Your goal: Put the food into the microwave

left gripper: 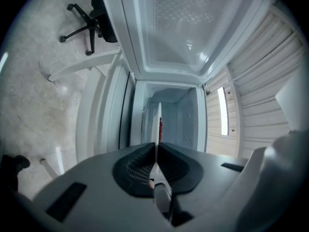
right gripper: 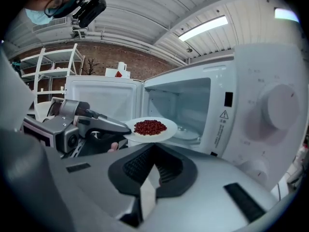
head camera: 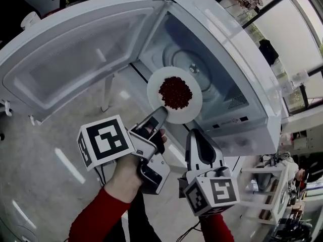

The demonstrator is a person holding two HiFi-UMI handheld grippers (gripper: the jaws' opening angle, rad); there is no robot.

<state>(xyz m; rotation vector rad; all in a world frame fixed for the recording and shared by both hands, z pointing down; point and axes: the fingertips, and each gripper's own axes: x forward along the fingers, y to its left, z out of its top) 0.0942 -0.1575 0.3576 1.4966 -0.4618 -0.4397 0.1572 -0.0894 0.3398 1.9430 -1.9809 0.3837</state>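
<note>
Food (head camera: 175, 92), heaped on the white plate (head camera: 189, 111), is hovering at the microwave's (head camera: 242, 49) mouth in the head view. The left gripper view is showing your left tongs (left gripper: 156, 146) clenching its rim. The right gripper view is showing the right tongs (right gripper: 154, 147) closed, empty; be sliding it in level, over the turntable (right gripper: 189, 132).

Bench (left gripper: 77, 67): white; only its edge and thin legs show, beside the open door.
On bench: white microwave (head camera: 242, 84), door swung wide; its base is hidden.
Inside microwave: round glass turntable (head camera: 189, 67) on the cavity floor.
Floor (head camera: 45, 155): pale grey, glossy, mottled.
On floor: bench legs; black office chair (left gripper: 89, 18), well apart.
</note>
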